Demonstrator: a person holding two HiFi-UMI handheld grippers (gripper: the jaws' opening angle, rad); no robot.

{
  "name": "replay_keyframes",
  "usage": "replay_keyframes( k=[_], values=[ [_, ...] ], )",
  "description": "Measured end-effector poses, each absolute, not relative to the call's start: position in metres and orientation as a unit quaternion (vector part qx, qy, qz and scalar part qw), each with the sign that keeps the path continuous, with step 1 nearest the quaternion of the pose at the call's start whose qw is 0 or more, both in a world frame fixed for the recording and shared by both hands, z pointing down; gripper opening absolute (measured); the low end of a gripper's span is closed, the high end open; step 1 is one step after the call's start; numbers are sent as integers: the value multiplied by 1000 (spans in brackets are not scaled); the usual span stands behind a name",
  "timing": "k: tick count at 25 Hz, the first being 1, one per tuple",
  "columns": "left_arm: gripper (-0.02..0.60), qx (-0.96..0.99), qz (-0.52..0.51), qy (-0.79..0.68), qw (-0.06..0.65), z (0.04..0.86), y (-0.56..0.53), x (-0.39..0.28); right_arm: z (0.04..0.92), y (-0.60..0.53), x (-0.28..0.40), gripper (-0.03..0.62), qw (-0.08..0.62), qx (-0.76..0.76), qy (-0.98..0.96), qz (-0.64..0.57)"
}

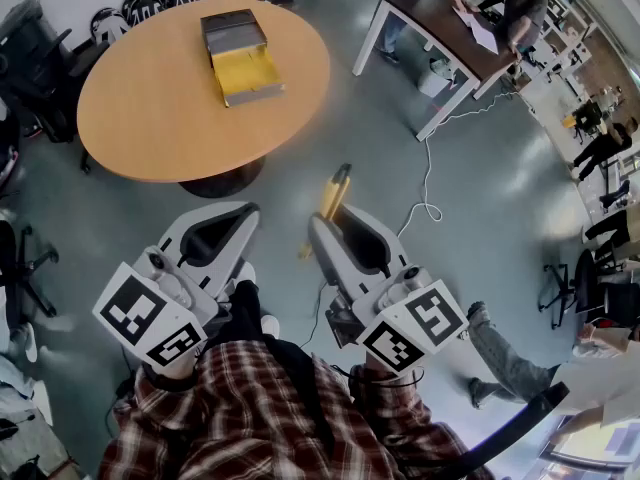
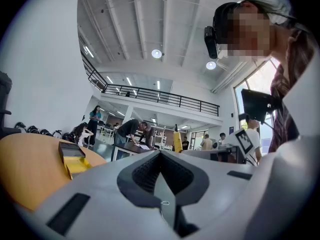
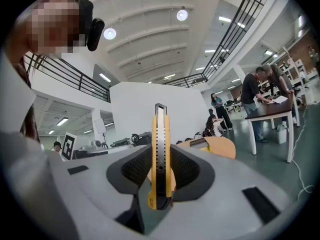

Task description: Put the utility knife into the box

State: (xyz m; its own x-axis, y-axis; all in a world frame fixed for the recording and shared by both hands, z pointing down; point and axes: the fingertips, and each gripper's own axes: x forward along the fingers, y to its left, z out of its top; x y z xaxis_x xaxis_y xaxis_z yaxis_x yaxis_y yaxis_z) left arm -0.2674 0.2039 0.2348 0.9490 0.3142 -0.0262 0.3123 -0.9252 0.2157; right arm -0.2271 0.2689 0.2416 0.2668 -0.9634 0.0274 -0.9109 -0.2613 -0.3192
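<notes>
In the head view, a yellow utility knife (image 1: 333,192) sticks forward out of my right gripper (image 1: 322,224), above the grey floor. That gripper's jaws are shut on the knife's lower end. The right gripper view has the knife (image 3: 160,149) standing upright between the dark pads. My left gripper (image 1: 243,215) is held beside it with nothing in it, its jaws closed together (image 2: 160,155). The box (image 1: 240,56) lies open on the far side of the round wooden table (image 1: 150,118), grey outside with a yellow inside. It is well ahead of both grippers and also appears in both gripper views (image 2: 72,157) (image 3: 204,142).
A brown desk (image 1: 440,23) with people bent over it stands at the upper right. A white cable (image 1: 428,183) trails over the floor from it. Black office chairs (image 1: 30,53) and helmets (image 1: 150,3) sit left of and behind the table. A seated person's leg (image 1: 500,358) is at the right.
</notes>
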Motion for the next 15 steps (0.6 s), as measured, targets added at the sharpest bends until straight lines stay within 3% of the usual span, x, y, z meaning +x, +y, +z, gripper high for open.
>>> replay_keyframes(
  k=[5,15],
  values=[
    [11,979,8,168,114,250,192,-242,256,254,-204,123,120,-789,592,-114],
    [11,975,-10,183,122,227,94,-127,232,154,-97,124,104,-797,585,-108]
  ],
)
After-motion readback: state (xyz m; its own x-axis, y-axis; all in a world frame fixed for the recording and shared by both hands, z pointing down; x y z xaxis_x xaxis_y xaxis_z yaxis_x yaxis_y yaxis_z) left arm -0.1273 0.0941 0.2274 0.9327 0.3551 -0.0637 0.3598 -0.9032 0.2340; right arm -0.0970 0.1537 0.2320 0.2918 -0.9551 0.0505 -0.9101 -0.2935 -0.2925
